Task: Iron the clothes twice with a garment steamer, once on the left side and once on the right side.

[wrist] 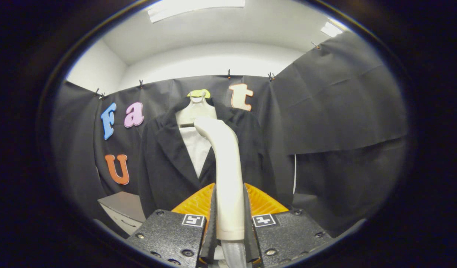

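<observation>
Between the fingers: the gripper [229, 219] is clenched on the steamer handle [228, 178], one finger pressing each side of it.
Steamer handle: pale, upright, its head bent over at the top and aimed away toward the jacket; a ribbed hose [234, 253] leaves its lower end.
Jacket [165, 163]: dark, hanging on a pale hanger [195, 108] just beyond the handle, lapels open over a white shirt front [196, 147].
Cabinet [122, 210]: grey, low, beside the jacket's lower hem.
Backdrop: black cloth wall [343, 111] behind the jacket, white ceiling above.
</observation>
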The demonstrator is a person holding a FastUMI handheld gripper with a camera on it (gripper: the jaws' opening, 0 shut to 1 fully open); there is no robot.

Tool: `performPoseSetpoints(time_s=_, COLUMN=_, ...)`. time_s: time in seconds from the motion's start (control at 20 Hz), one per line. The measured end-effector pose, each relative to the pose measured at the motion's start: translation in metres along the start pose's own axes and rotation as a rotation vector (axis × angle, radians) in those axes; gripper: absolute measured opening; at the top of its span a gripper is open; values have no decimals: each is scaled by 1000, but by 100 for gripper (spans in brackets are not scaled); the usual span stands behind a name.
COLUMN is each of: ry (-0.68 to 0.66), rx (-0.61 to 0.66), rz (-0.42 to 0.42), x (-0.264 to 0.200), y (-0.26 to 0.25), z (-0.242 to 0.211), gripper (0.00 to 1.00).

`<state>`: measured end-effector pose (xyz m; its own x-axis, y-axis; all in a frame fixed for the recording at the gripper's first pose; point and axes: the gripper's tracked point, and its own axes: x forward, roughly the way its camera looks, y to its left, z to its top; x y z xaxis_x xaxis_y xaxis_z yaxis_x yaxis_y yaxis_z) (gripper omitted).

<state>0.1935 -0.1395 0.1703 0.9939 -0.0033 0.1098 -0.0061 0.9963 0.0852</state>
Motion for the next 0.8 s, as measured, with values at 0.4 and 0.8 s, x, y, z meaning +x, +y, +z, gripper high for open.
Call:
performPoseSetpoints(time_s=0.4, ry=-59, rx=2, rz=-22, x=58, y=-29, z=42, gripper=34)
performPoseSetpoints(time_s=0.8, ry=-32, rx=-48, rz=-69, x=68, y=-44, z=21, gripper=34)
